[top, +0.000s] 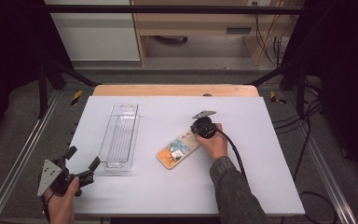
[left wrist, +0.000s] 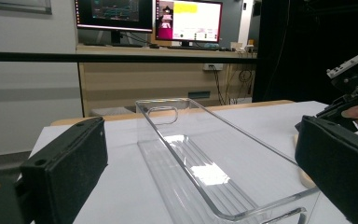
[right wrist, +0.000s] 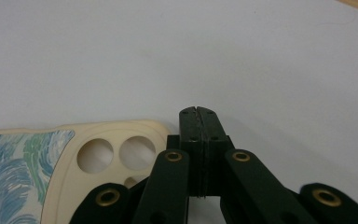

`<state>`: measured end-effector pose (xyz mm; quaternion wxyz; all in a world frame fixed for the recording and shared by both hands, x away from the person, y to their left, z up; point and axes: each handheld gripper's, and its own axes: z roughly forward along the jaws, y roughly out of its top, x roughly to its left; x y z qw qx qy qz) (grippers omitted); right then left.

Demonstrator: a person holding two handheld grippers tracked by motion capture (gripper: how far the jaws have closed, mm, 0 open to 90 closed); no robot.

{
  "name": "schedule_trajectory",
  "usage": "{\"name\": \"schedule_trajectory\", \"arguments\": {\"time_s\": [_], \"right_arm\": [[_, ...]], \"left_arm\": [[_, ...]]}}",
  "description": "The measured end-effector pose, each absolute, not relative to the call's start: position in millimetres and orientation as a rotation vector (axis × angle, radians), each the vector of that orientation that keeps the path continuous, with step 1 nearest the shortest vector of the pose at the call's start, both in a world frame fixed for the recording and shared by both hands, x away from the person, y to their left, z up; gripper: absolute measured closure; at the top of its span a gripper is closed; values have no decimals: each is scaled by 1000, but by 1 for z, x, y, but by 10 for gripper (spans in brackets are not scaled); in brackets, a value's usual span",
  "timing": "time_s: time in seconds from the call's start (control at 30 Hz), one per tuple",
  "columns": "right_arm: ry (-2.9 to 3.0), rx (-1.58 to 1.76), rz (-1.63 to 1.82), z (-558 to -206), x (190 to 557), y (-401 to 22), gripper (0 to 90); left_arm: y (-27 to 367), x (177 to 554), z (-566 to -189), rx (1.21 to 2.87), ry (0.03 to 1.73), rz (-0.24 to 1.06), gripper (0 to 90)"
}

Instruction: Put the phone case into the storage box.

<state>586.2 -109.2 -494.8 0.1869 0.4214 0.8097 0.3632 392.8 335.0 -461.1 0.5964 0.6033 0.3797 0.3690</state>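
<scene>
Two grippers are in play. We find the right gripper (right wrist: 199, 112) with jaws pressed together on nothing, tip at the camera-hole corner of the phone case (top: 178, 149), which lies flat on the white table (top: 261, 177) just right of the clear tray (top: 120, 137). The left gripper (top: 81, 165) waits with jaws apart at the tray's near end. We judge a closed tip suits nudging or levering the case edge; keep it low against the rim so it cannot skate over.
</scene>
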Motion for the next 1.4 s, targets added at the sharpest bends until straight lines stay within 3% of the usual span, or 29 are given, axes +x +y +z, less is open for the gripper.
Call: {"name": "schedule_trajectory", "arguments": {"time_s": [0.53,1.4], "right_arm": [[2353,1130,1077,-499,580,-97,900],[2491,966,1123,-496,538,-62,900]], "left_arm": [[334,393,-462,1407,882,855,22],[333,394,-461,1413,877,855,22]]}}
